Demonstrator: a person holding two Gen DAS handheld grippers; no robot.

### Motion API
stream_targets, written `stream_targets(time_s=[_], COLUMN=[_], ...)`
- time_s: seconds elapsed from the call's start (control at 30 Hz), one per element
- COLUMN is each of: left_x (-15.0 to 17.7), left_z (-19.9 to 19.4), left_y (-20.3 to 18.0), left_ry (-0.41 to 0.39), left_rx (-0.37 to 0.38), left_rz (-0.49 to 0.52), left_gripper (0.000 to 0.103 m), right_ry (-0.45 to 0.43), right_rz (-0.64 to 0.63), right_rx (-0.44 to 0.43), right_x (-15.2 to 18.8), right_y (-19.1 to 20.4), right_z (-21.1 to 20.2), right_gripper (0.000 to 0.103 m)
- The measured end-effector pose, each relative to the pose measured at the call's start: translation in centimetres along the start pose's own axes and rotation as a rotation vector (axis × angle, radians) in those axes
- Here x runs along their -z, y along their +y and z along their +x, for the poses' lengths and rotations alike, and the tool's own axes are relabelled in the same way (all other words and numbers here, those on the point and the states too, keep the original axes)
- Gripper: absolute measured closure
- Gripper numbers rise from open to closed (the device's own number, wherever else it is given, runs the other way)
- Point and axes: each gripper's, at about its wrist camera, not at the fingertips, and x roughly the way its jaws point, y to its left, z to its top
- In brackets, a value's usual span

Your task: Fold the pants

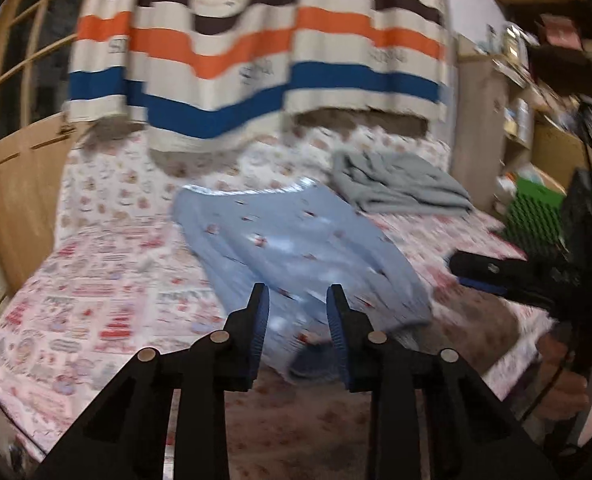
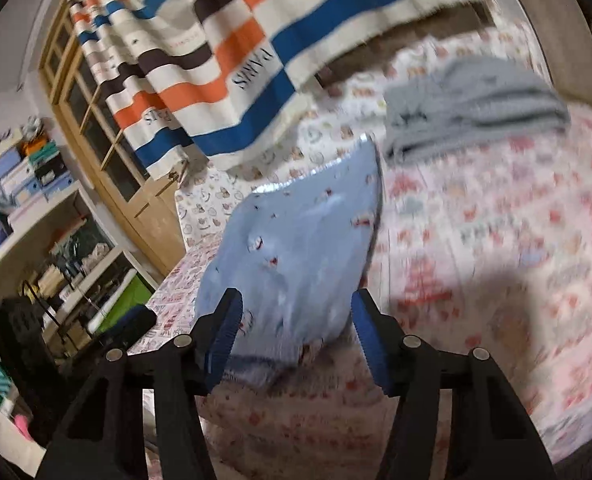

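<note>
Light blue patterned pants (image 1: 292, 248) lie folded on the bed, waistband toward the far end; they also show in the right wrist view (image 2: 296, 256). My left gripper (image 1: 298, 300) is open and empty, just above the pants' near edge. My right gripper (image 2: 296, 308) is open and empty, close to the same near edge. The right gripper also shows in the left wrist view (image 1: 472, 270) at the right, off the pants. Both views are motion-blurred.
A pink-and-white printed bedsheet (image 1: 108, 288) covers the bed. A folded grey garment (image 1: 400, 186) lies at the far right (image 2: 472, 112). A striped curtain (image 1: 256, 52) hangs behind. A wooden door stands left; cluttered shelves (image 2: 36, 220) flank the bed.
</note>
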Motion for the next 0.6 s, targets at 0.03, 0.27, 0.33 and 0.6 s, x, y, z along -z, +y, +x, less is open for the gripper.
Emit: stream_targets(time_s=[0.03,0.27,0.33,0.6], left_x=[0.2,1.7,2.0,1.8], left_z=[0.4,3.4,3.2,1.1], left_y=[-0.6,-0.7,-0.5,0.9], left_ry=[0.022,0.129,0.128,0.082], left_rx=[-0.001,-0.081,-0.094,-0.074], left_rz=[0.022,-0.018,-0.023,-0.089], left_gripper=[0.074,0.074,0.076,0.091], right_ry=[0.001,0.046,0.074,0.084], right_rz=[0.002,0.003,0.008,-0.027], right_rx=[-0.001,0.004,-0.011,-0.054], right_x=[0.2,1.6,1.9,1.8], right_y=[-0.2,-0.5,-0.7,0.8], right_z=[0.1,1.0,1.7,3.2], right_gripper=[0.045,0.045,0.045,0.063])
